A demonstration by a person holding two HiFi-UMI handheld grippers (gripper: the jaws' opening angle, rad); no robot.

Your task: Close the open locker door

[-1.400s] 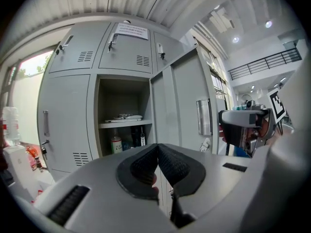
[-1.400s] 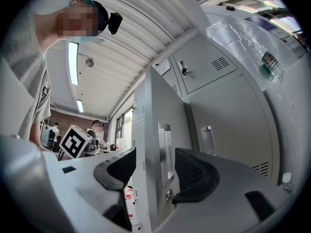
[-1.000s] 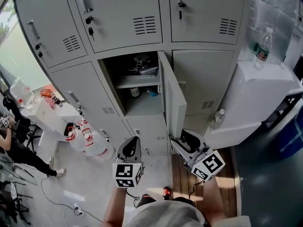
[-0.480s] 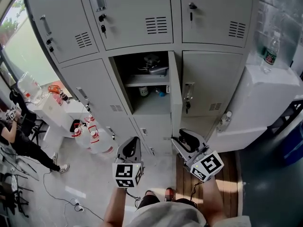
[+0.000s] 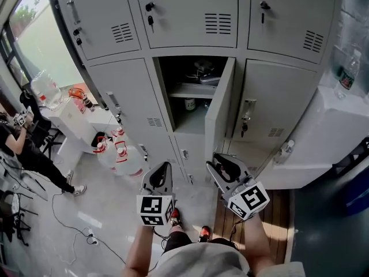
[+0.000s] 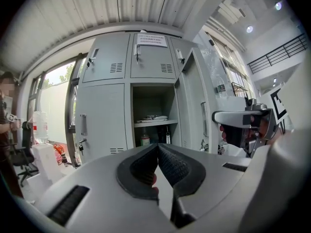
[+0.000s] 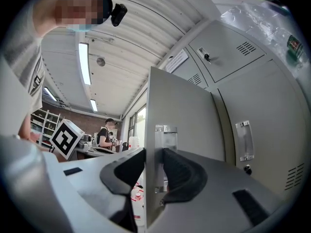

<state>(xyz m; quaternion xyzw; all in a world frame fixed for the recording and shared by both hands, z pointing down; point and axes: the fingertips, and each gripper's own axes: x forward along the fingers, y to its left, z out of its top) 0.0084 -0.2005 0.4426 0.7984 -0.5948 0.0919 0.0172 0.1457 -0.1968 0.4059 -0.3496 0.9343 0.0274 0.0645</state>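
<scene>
My right claw (image 7: 154, 166) has just been closing and now pinches the free edge of the locker door (image 7: 187, 113) at its small metal handle (image 7: 166, 135). The door is plain grey, swung out towards me, hinged on the right of the open compartment (image 5: 193, 97). My left claw (image 6: 158, 154) is pressed together and empty, left of the door. Water jugs (image 5: 124, 157) stand on the pale floor (image 5: 98, 212) farther left of the door, and a white cabinet (image 5: 328, 131) stands to its right.

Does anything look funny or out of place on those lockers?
Yes. One grey metal locker door in the middle column stands open, showing the shelf inside, while the other grey locker doors around it are shut.
</scene>
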